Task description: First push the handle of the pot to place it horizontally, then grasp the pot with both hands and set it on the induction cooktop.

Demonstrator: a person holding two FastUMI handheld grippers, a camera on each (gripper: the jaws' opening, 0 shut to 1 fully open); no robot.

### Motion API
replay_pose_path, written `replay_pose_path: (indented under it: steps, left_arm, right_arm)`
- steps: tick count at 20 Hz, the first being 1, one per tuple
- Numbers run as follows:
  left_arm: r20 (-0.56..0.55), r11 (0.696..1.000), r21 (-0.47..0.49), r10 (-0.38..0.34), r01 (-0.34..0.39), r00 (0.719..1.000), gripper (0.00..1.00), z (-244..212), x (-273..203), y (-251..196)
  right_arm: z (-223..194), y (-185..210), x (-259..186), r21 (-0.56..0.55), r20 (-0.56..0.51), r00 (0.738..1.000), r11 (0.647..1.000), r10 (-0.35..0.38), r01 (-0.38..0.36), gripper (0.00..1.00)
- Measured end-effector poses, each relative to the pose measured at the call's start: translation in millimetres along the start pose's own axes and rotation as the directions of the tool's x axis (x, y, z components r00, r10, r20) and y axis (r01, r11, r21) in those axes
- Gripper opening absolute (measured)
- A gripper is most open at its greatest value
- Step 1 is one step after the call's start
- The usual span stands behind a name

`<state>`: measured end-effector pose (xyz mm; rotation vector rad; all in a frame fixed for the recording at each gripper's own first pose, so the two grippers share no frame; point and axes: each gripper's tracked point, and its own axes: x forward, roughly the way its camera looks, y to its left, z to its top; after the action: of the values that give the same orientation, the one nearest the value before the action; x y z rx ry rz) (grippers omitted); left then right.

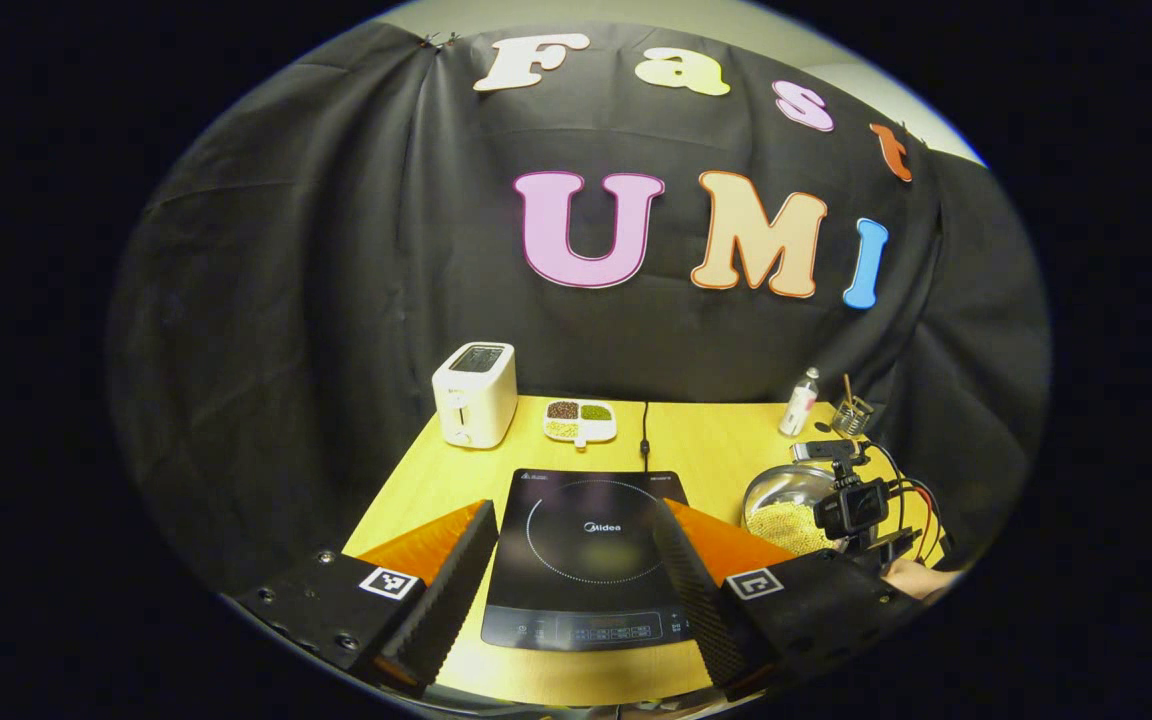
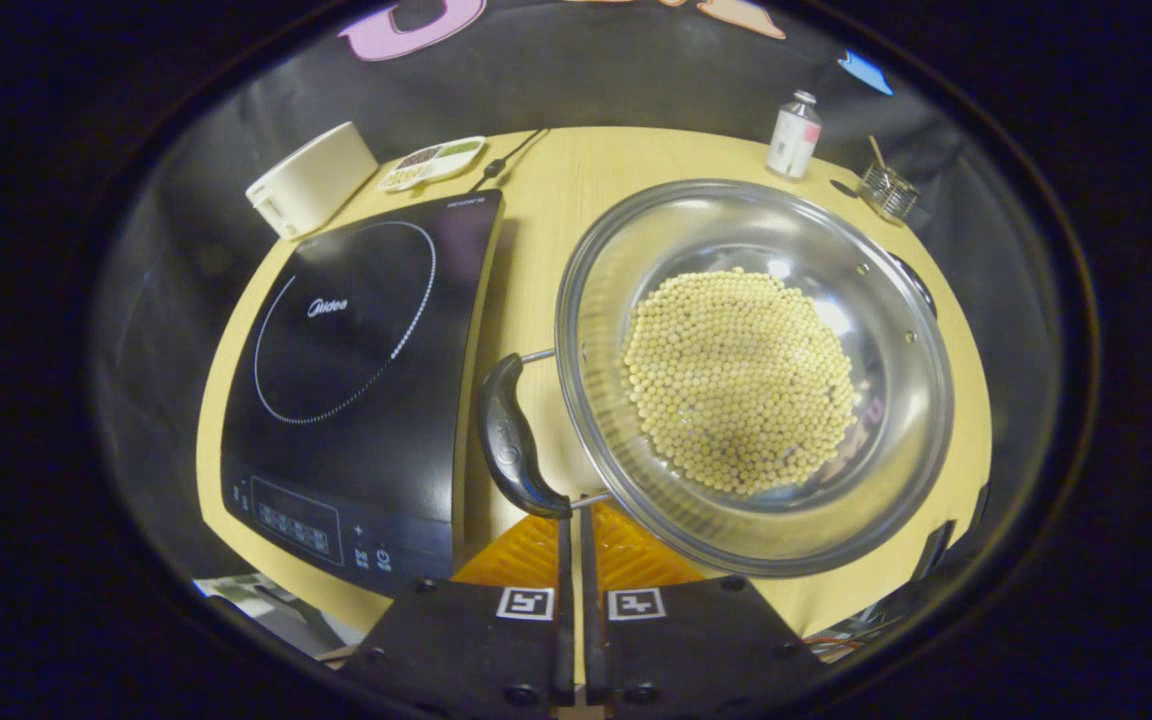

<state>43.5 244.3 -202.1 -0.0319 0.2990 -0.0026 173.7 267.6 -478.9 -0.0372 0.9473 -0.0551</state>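
A steel pot (image 2: pixel 596 300) holding pale yellow beans (image 2: pixel 736 380) stands on the wooden table, just right of the black induction cooktop (image 2: pixel 346 330). Its near black handle (image 2: pixel 511 440) lies between the pot and the cooktop; a second handle (image 2: pixel 914 282) shows at the far rim. My right gripper (image 2: pixel 573 520) is shut, its tips right at the lower end of the near handle, holding nothing. In the left gripper view my left gripper (image 1: pixel 576 510) hangs open over the front of the cooktop (image 1: pixel 586 560), with the pot (image 1: pixel 771 490) to its right and the right gripper (image 1: pixel 851 505) over it.
Along the table's back edge stand a white toaster (image 1: pixel 476 395), a divided dish of beans (image 1: pixel 580 421), a small bottle (image 1: pixel 801 402) and a glass jar (image 1: pixel 851 415). The cooktop's cable (image 1: pixel 645 440) runs back toward the wall. A hand (image 1: pixel 921 578) shows at the right.
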Motion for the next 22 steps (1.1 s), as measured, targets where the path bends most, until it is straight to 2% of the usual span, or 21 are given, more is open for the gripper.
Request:
replay_pose_path:
  steps: [7,15,22]
  left_arm:
    - [-0.006,0.999,-0.016,0.036,-0.036,0.999,0.96,-4.3,0.6,11.9]
    - [-0.012,0.999,-0.035,0.034,-0.035,0.999,0.96,-8.6,1.2,11.3]
    - [-0.038,0.999,-0.046,0.021,-0.023,0.999,0.96,-15.3,6.7,9.0]
  right_arm:
    - [27.1,20.6,13.6,0.106,0.034,0.999,0.994,0.015,-0.019,0.02]
    - [49.0,28.2,21.0,0.105,0.066,0.998,0.994,0.012,-0.019,0.02]
    - [52.3,27.6,17.5,0.040,0.094,0.995,0.998,0.036,-0.040,0.00]
